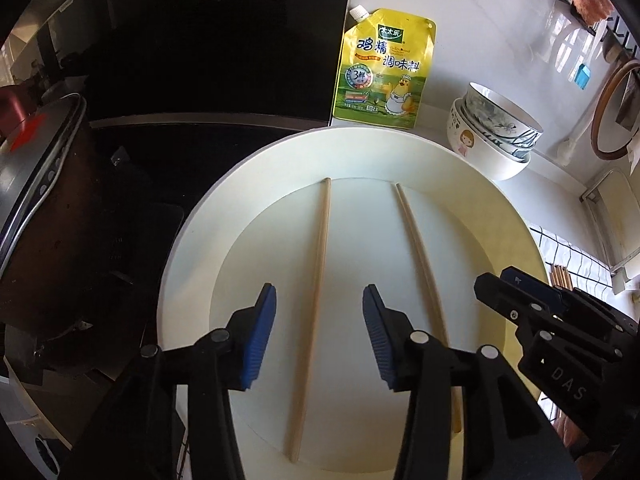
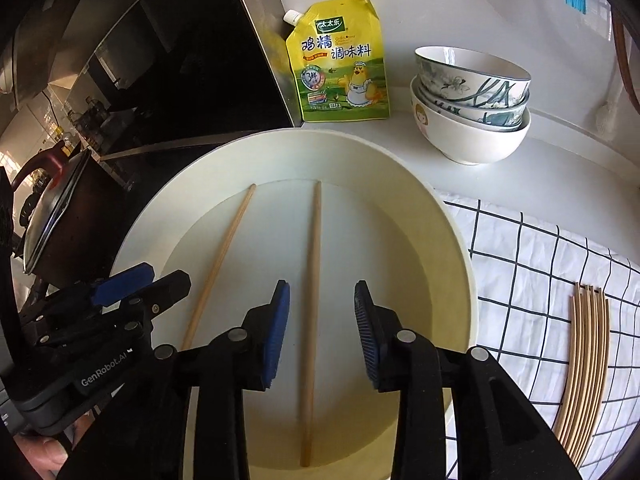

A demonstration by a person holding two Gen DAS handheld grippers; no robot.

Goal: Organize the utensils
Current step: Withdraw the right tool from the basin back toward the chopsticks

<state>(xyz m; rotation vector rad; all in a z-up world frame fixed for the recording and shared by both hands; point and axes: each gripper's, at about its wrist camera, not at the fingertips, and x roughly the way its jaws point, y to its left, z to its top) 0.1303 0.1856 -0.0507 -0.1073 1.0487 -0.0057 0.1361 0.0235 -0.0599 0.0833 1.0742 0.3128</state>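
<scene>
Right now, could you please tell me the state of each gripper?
Left gripper: open, holding nothing, fingers either side of a wooden chopstick.
Right gripper: open, holding nothing, fingers flanking the other wooden chopstick.

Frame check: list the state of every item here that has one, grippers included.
Left gripper: open, straddling the left chopstick.
Right gripper: open, straddling the right chopstick.
White basin: upright, holds only two loose chopsticks.
Seasoning pouch: upright, capped.
Bowls: stacked, top one empty.
Chopstick bundle: flat on checked cloth.
</scene>
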